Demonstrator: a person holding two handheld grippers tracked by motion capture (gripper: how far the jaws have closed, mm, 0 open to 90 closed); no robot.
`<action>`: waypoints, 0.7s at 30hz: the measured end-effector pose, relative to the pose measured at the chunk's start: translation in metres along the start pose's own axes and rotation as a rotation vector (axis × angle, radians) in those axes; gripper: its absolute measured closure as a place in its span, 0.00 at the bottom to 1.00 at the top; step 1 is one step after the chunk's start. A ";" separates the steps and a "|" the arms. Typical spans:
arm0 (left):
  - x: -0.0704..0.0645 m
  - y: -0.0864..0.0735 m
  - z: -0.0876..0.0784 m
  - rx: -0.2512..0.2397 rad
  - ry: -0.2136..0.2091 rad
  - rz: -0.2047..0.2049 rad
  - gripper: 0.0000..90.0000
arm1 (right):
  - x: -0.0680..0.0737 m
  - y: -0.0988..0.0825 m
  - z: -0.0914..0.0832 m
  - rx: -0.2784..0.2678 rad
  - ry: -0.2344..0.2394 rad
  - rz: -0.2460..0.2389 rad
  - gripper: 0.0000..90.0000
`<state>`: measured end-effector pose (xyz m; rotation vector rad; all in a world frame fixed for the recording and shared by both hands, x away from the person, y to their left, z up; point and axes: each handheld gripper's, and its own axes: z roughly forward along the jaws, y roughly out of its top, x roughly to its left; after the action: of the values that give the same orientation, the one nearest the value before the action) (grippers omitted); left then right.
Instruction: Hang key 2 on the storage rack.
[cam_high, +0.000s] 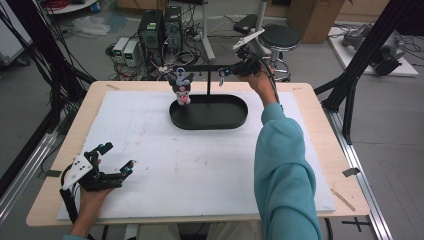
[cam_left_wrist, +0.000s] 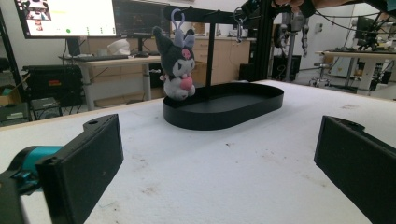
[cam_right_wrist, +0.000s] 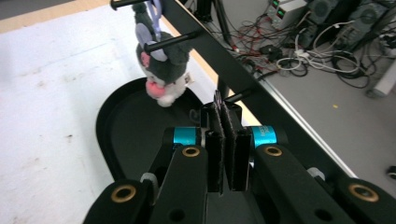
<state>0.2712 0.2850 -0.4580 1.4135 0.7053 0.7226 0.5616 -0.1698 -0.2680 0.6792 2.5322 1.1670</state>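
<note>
A: Metal clip (cam_high: 221, 75) – where's it at?
B: Up at the far right end of the stand's bar (cam_high: 210, 67), hanging just under the right gripper (cam_high: 235, 70). From the left gripper view it dangles near the bar end (cam_left_wrist: 239, 22).
A: Right tongs state?
B: Clenched. In the right gripper view the pads are pressed together on a thin dark tab (cam_right_wrist: 217, 100), which I take to be the clip's top. Can't tell if it's hooked on a peg yet.
A: Left?
B: Left gripper (cam_high: 118, 156) is released, jaws wide apart, resting low on the white mat (cam_high: 200, 165) near the person. Well apart from the stand.
A: Other stuff?
B: Plush toy (cam_high: 181, 87) hangs by its loop from a peg (cam_right_wrist: 173, 41) on the left part of the bar, feet just over the rim of the black tray (cam_high: 235, 120).
A: Handling notes for the clip?
B: Prob light, stiff, smooth metal, so slippery btw flat pads. It'll swing and may twist in the grip. Not fragile.
A: Where to grab?
B: By the flat top tab, pads square on it, ring left free to go over a peg. Firm pinch; a loose one and it drops into the tray.
</note>
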 end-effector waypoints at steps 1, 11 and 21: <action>0.000 0.000 0.000 0.000 0.000 0.000 0.02 | 0.000 0.000 0.000 0.001 0.003 0.007 0.99; 0.000 0.000 0.000 -0.001 0.000 0.000 0.02 | 0.001 0.002 0.002 -0.006 -0.054 -0.005 0.98; 0.000 0.000 0.000 -0.001 0.000 0.000 0.02 | 0.000 0.001 0.002 -0.035 -0.054 0.030 0.91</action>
<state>0.2712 0.2849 -0.4581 1.4123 0.7045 0.7232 0.5631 -0.1681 -0.2682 0.7324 2.4597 1.1835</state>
